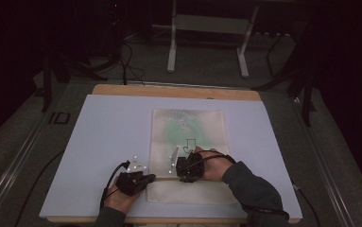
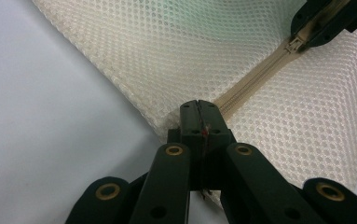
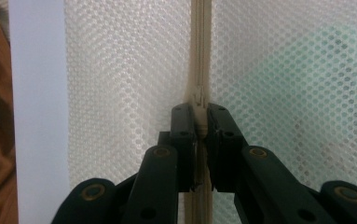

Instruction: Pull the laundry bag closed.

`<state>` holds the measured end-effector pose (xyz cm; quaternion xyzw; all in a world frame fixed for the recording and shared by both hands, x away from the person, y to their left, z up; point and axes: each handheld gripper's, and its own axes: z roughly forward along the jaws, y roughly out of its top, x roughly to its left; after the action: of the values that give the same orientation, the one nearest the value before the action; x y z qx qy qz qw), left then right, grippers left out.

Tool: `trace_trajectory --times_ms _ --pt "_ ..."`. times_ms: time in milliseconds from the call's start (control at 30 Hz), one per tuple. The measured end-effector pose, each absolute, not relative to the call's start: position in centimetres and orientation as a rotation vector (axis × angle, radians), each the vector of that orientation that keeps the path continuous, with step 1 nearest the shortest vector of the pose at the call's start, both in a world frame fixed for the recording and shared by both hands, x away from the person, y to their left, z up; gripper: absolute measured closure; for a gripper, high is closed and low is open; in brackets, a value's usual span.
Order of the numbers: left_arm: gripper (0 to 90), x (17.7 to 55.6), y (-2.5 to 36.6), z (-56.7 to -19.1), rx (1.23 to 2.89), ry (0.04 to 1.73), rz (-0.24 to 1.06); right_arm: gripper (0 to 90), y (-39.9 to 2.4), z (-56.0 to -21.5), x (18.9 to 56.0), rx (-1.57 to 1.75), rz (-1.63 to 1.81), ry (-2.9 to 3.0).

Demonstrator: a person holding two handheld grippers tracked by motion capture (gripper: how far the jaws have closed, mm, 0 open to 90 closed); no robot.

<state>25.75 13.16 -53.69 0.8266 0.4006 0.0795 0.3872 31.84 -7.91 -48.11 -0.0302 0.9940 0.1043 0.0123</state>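
A white mesh bag (image 1: 188,127) with something green inside lies flat on the pale mat (image 1: 107,142). A beige zipper (image 2: 255,79) runs across the bag near its front end. My left gripper (image 1: 151,178) is at the bag's left edge, shut on the mesh (image 2: 167,46) where the zipper ends, its jaws (image 2: 197,109) pressed together. My right gripper (image 1: 182,176) sits a little farther along the zipper (image 3: 200,46), shut on the zipper pull (image 3: 198,95), with its tips (image 3: 199,114) clamped around the slider. From the left gripper view, the right gripper (image 2: 313,23) is at the top right.
The mat covers a wooden table (image 1: 178,91) whose far edge shows beyond it. Bare mat (image 2: 50,116) lies left of the bag. Cables trail from both grippers. A metal frame (image 1: 207,28) stands on the floor behind the table.
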Motion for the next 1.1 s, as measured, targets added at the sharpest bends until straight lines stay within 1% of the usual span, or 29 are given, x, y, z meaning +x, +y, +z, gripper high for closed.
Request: trace_trajectory --times_ms 433,1100 --pt "89.6 25.78 13.22 -53.72 2.1 1.022 0.197 82.4 -8.89 -47.61 31.91 -0.076 0.289 3.096" --pt "89.6 25.75 13.18 -53.71 2.101 1.022 0.201 82.4 -8.86 -47.39 31.7 -0.099 0.272 3.083"
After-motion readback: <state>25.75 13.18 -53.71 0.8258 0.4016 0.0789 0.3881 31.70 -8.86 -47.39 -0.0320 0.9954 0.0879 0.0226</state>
